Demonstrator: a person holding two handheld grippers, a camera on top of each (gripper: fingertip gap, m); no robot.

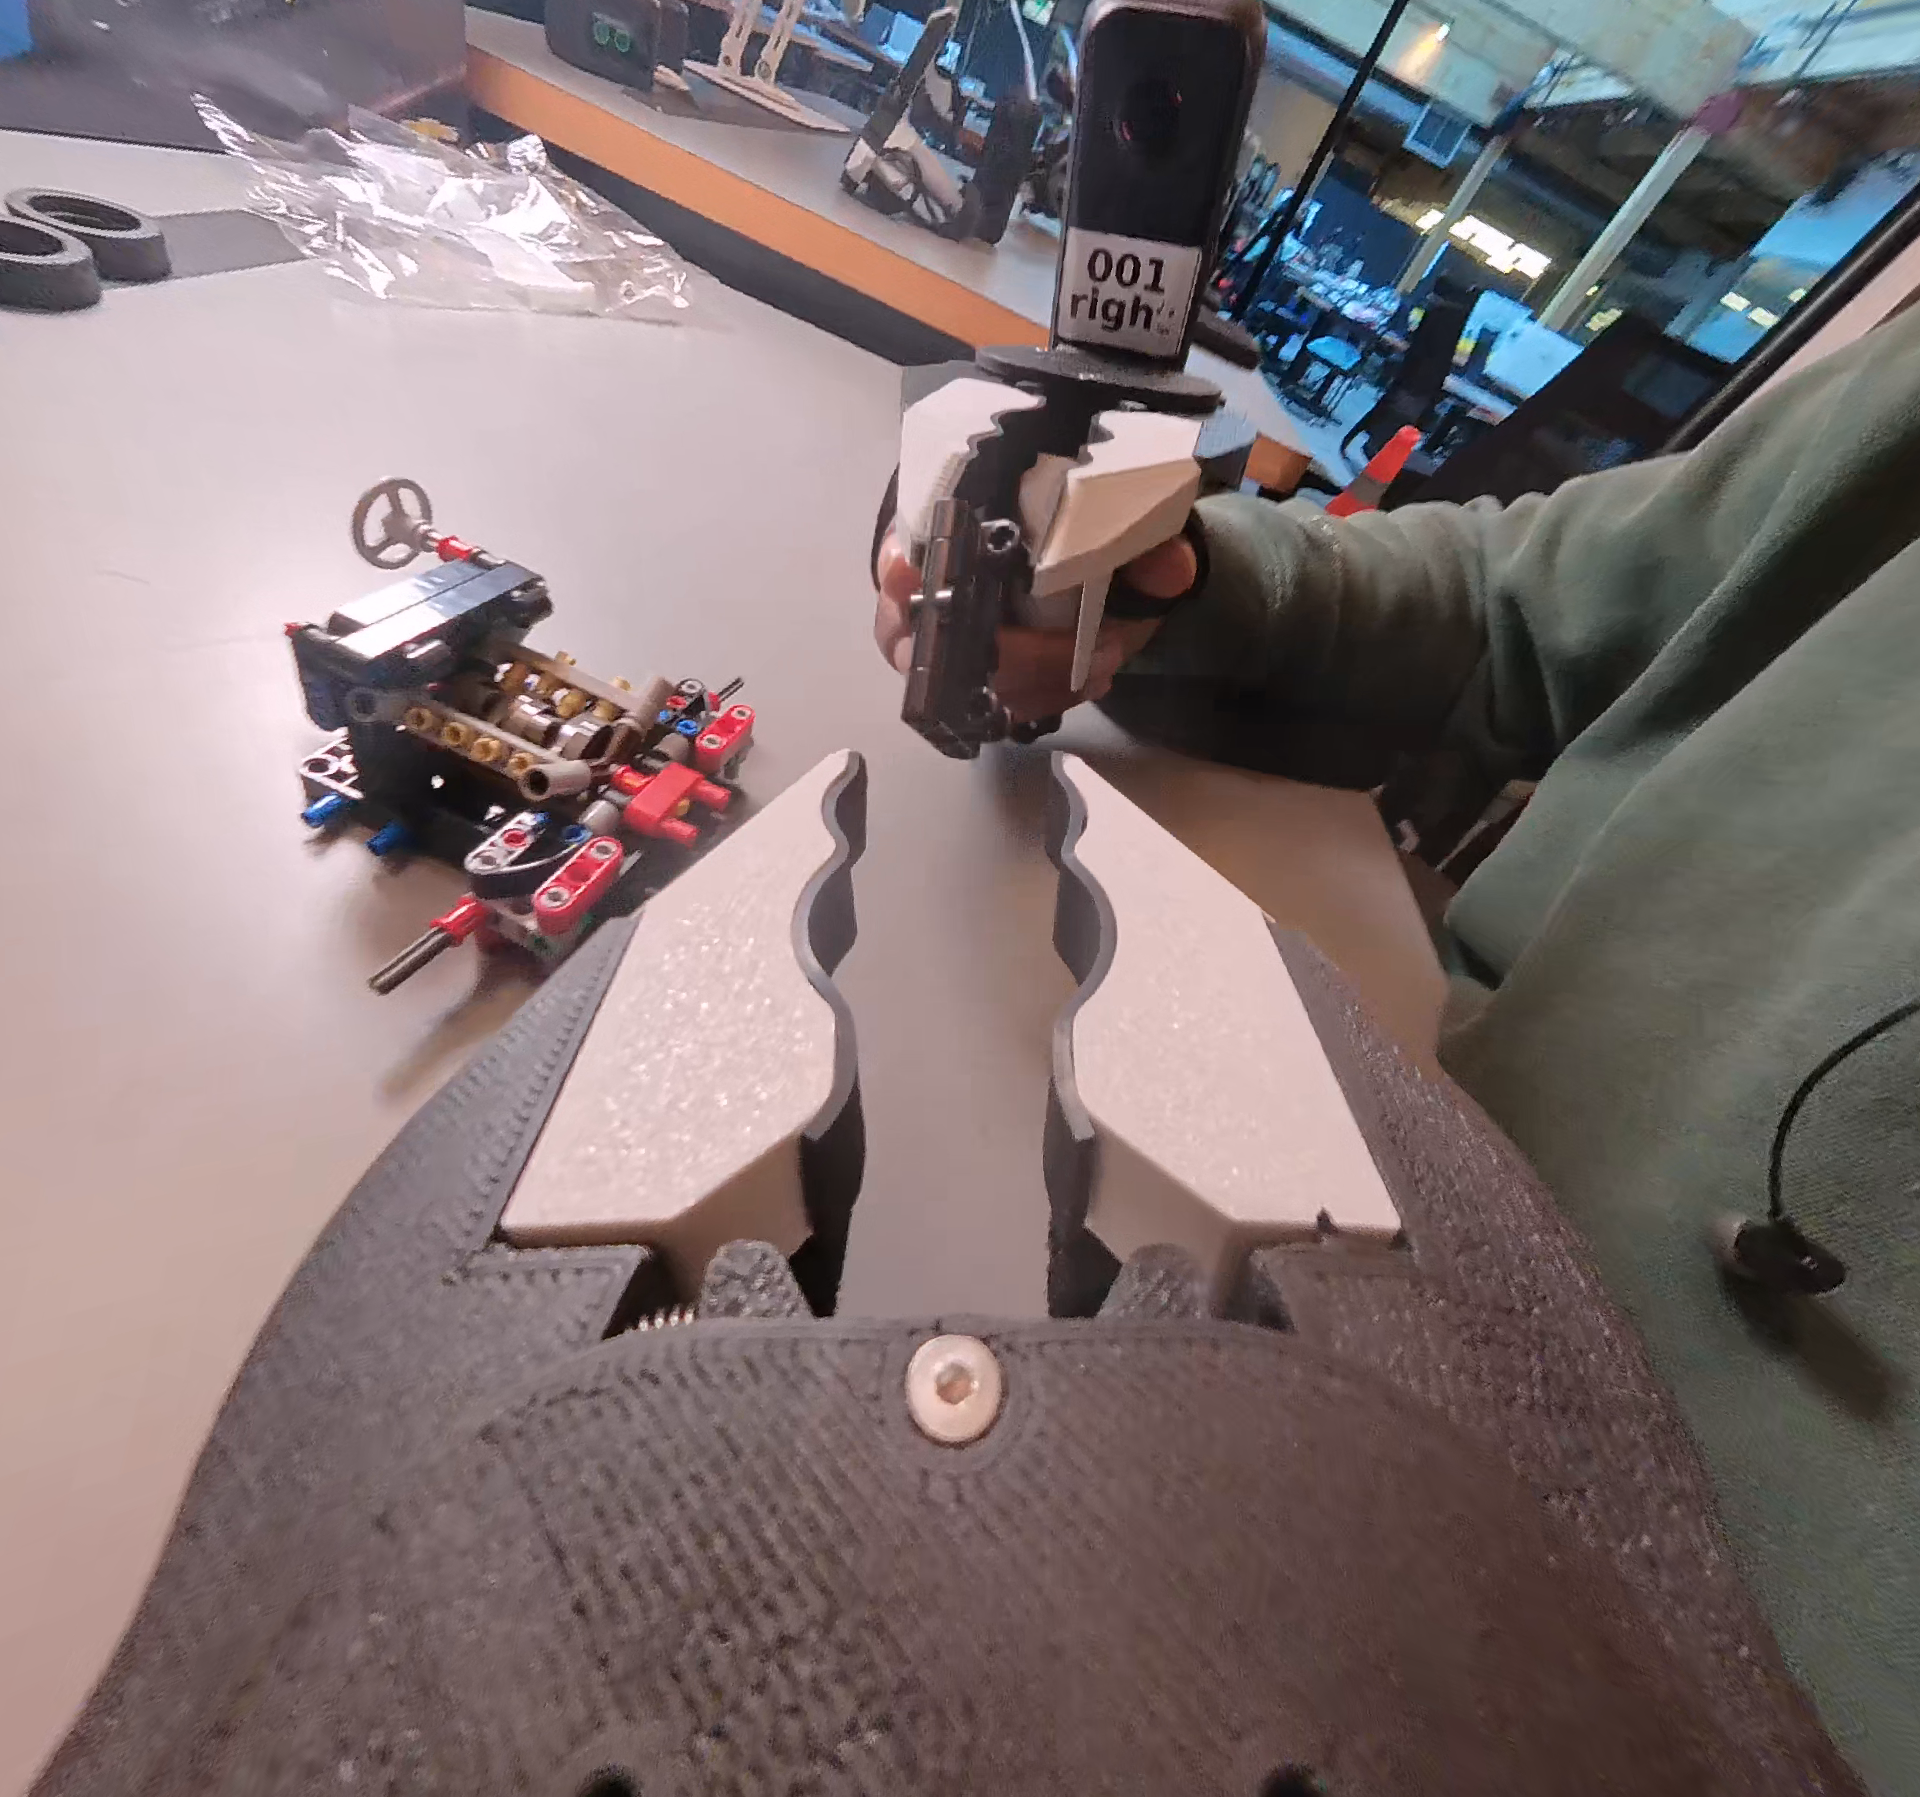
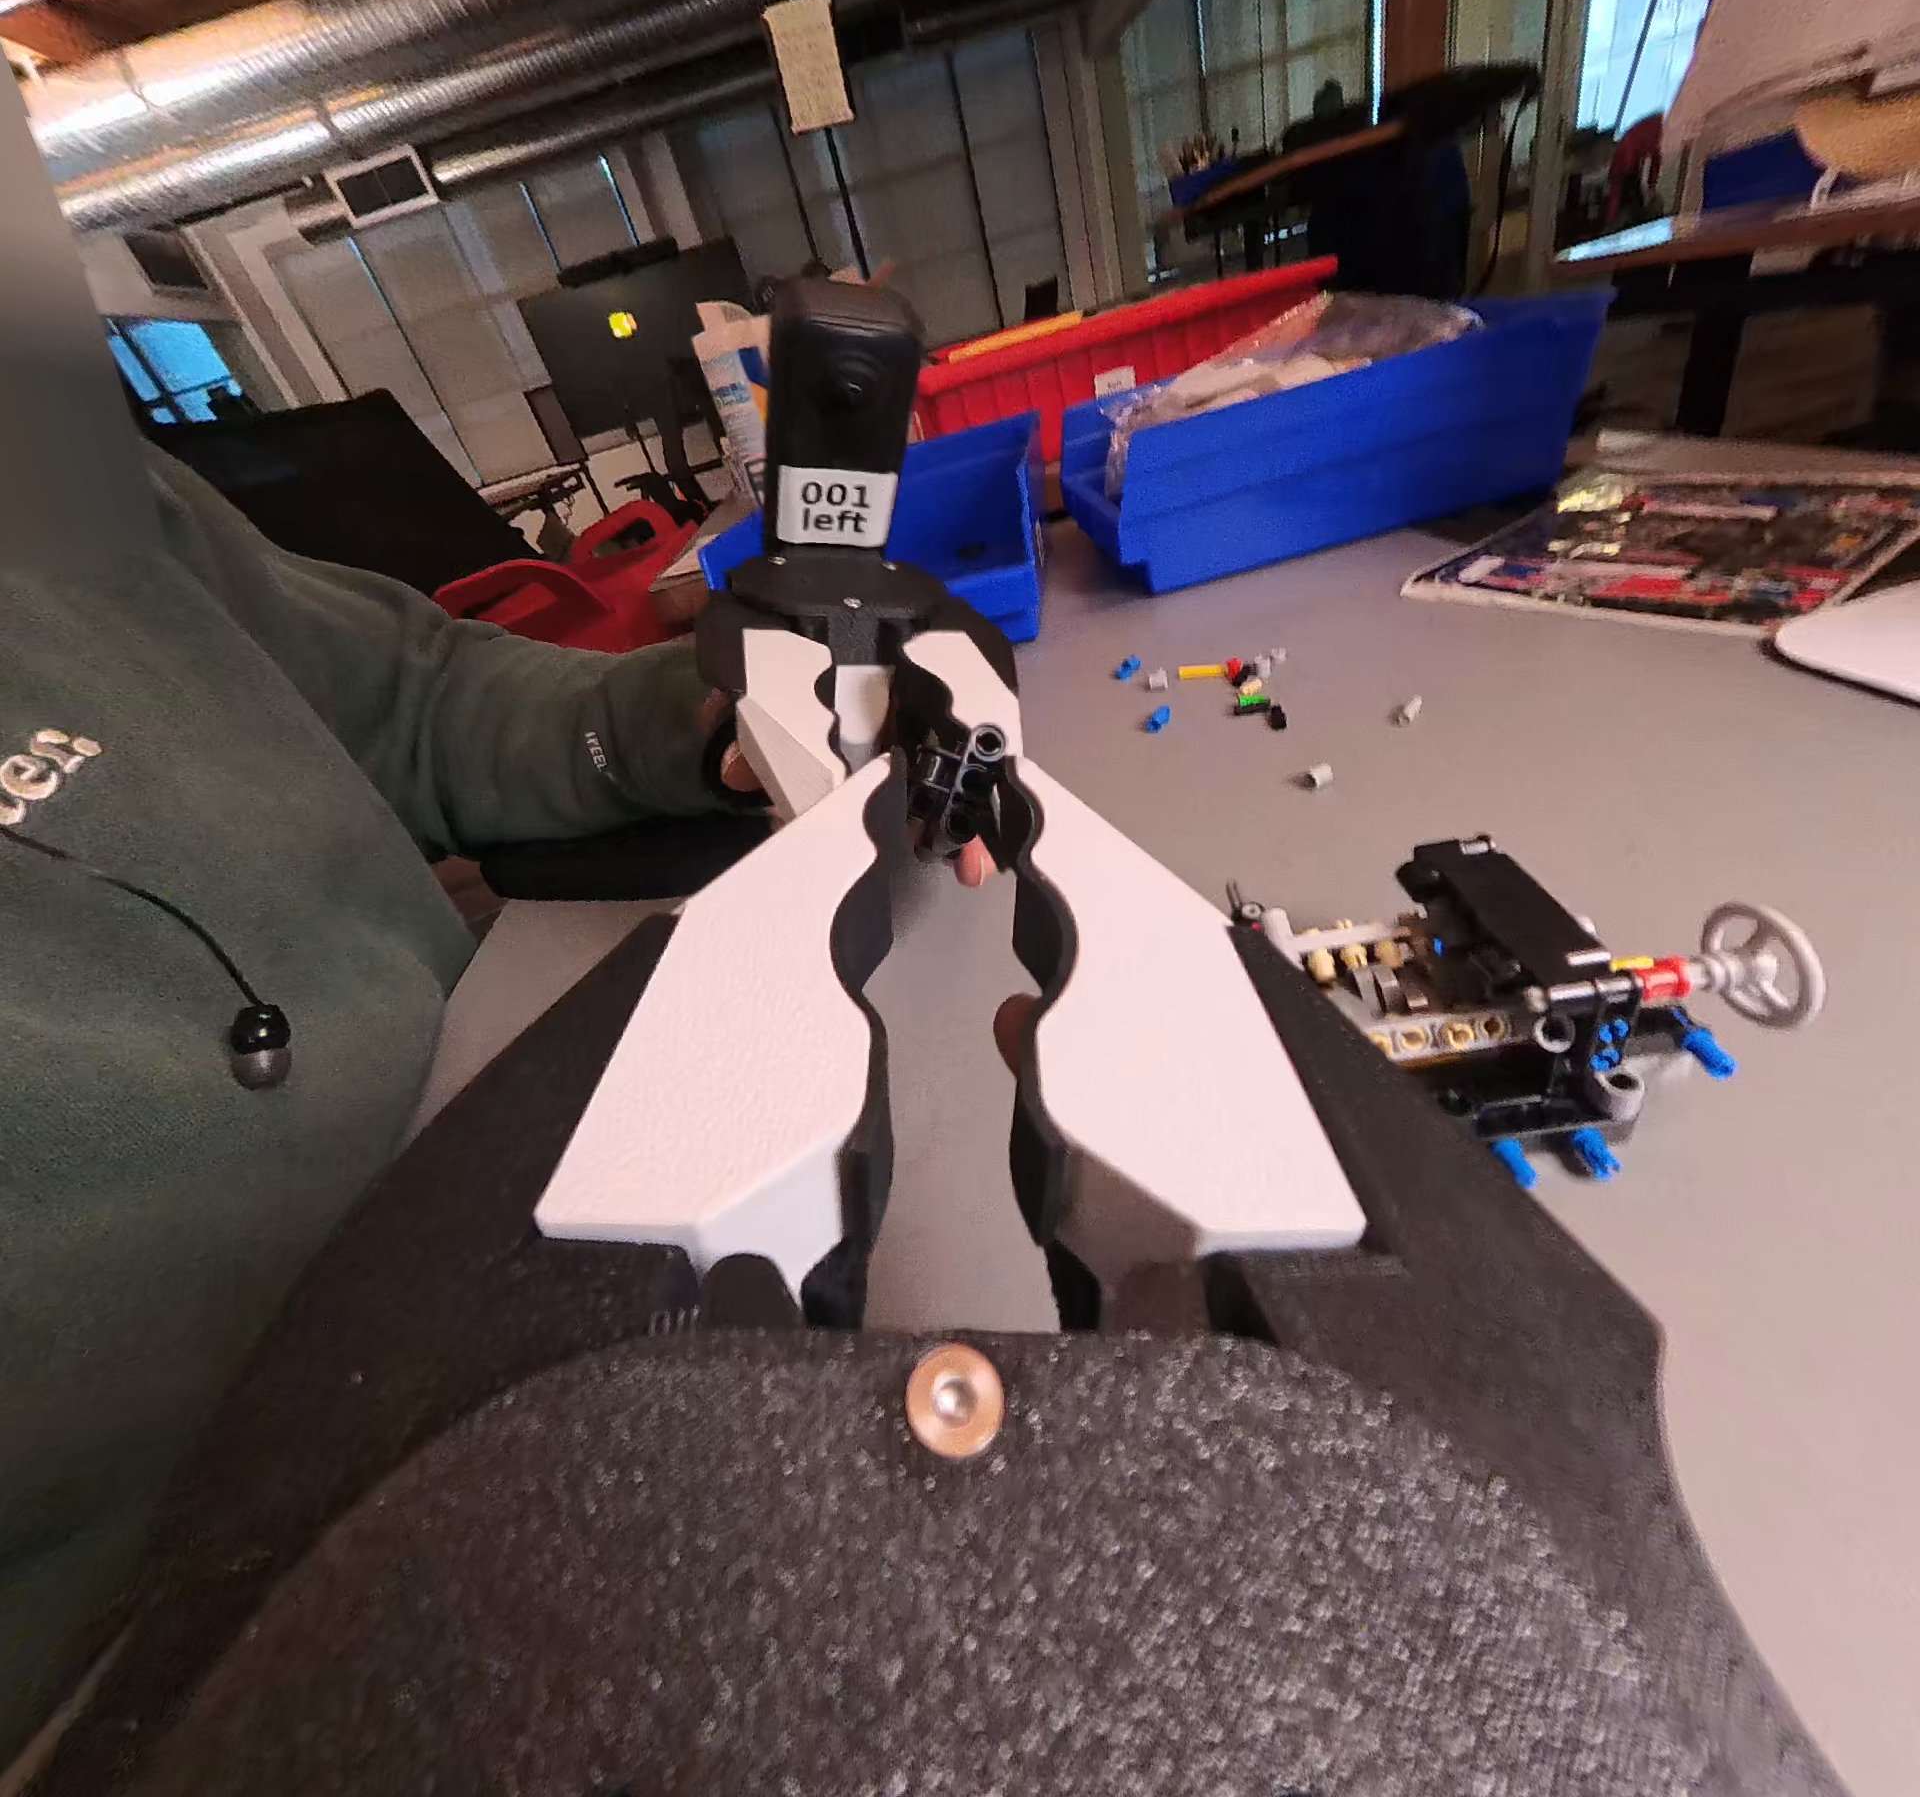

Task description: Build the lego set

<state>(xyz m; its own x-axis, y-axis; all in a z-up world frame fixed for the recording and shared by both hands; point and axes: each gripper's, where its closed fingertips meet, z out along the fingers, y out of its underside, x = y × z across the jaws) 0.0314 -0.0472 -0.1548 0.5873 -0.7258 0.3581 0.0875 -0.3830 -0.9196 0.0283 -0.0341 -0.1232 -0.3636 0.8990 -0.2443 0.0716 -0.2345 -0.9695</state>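
Lego chassis (image 1: 520,739) flat on table (image 1: 623,459), steering wheel (image 1: 392,522) end far; right hand-held gripper (image 2: 951,791) pinching black beam (image 2: 961,776), left (image 1: 956,781) agape.

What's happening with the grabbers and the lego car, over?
Left gripper open, empty. Right gripper shut on black lego piece, held up. Half-built car sits on table, untouched. Nothing blocking.

Matt plastics on a smooth counter (image 1: 312,417).
Your left tongs (image 1: 956,791) look grainy, printed white and black plastic; a crinkled clear bag (image 1: 447,220) shines glossy; your sleeve (image 1: 1455,604) is soft cloth.
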